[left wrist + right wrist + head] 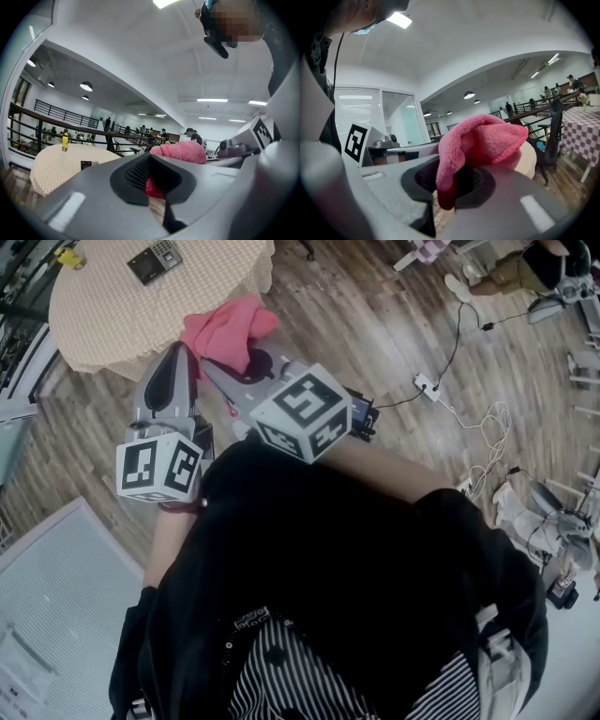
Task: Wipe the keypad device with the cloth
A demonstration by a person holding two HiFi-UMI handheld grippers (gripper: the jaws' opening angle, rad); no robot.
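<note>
Ahead of the left hand-held gripper [178, 357] stands a round bench [103, 324] covered in beige check, with a small yellow bottle [67, 257] at its far edge. Well to the right of the right hand-held gripper [230, 367], a white power strip [427, 385] and tangled cables [487, 442] lie on the wooden floor [366, 324].

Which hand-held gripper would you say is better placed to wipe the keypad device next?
Right, probably. The right hand-held gripper has its jaws shut on the pink cloth, so it can carry it to the keypad device on the table. The left hand-held gripper shows only a sliver of pink.
</note>
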